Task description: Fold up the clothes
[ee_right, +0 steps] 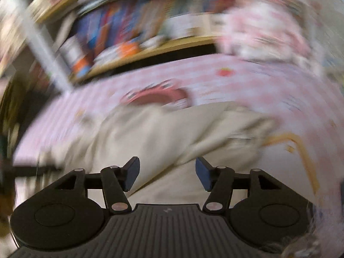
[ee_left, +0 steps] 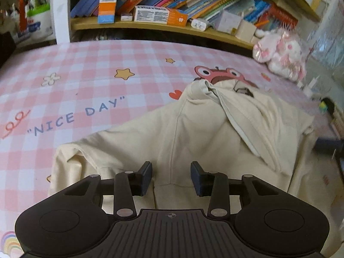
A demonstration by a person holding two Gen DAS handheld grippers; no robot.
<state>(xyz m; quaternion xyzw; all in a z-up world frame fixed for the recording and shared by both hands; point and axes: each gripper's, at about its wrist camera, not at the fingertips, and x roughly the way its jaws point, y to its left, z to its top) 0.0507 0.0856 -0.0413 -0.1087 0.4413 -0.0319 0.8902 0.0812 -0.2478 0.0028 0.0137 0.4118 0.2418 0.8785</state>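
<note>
Left claw (ee_left: 171,177) hovered part-open, nothing pinched, over cream garment (ee_left: 193,133) lying on pink bedsheet (ee_left: 75,81). Cloth ran from 6 toward 1 o'clock, bunched collar farthest. Right claw (ee_right: 167,175) gaped wider, empty, above the same garment; nearer hand unclear through blur.

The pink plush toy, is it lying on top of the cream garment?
No, the pink plush toy sits apart on the checked sheet, beyond the cream garment.
</note>
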